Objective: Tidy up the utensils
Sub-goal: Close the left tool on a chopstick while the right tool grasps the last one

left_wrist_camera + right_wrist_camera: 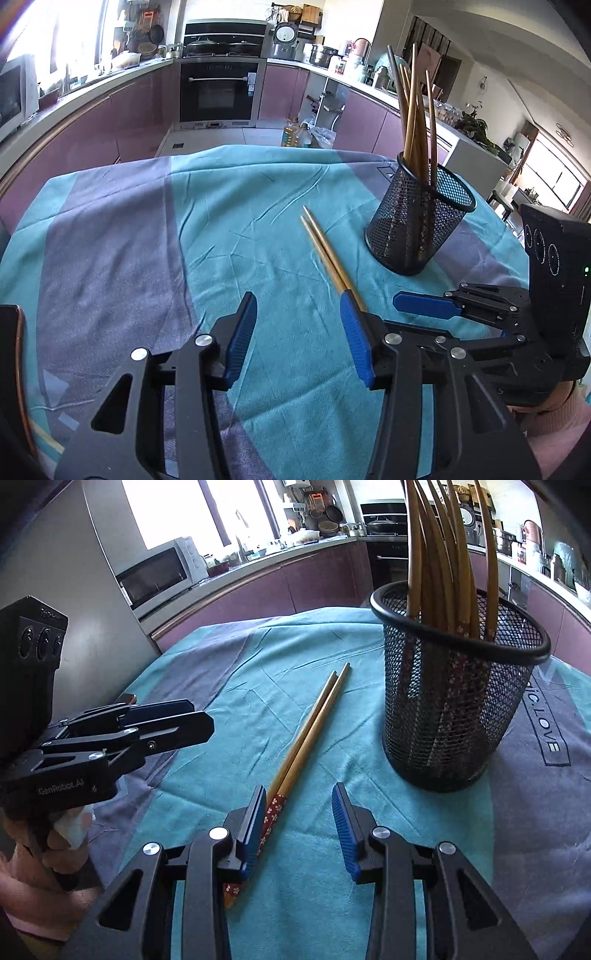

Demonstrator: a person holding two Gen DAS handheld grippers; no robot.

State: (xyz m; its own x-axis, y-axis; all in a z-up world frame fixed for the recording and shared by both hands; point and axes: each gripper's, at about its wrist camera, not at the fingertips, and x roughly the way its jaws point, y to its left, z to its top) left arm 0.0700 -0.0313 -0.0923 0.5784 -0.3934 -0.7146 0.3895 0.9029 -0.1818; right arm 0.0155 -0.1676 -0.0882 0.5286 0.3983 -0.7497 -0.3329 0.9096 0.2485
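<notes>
From the left wrist view, the left gripper (pixel 299 325) is held low over the table, its black arms spread and its ribbed blue pads (pixel 242 339) standing wide apart with nothing between them. A pair of loose chopsticks (pixel 325 247) lies side by side on the wrinkled teal and grey cloth (pixel 221 229), partly hidden behind the right-hand pad. Beyond them stands a round black wire-mesh holder (pixel 417 221) with slim bamboo chopsticks (pixel 413 122) upright in it. The right gripper (pixel 428 304) enters from the right.

From the right wrist view, the right gripper (pixel 299 827) hovers just above the cloth (pixel 332 886), jaws parted and empty. The loose chopsticks (pixel 306 731), with red floral-patterned handle ends, pass beside its left-hand pad. The mesh holder (pixel 450 709) stands near on the right. The left gripper (pixel 177 720) is held sideways at the left in a hand (pixel 55 856).
</notes>
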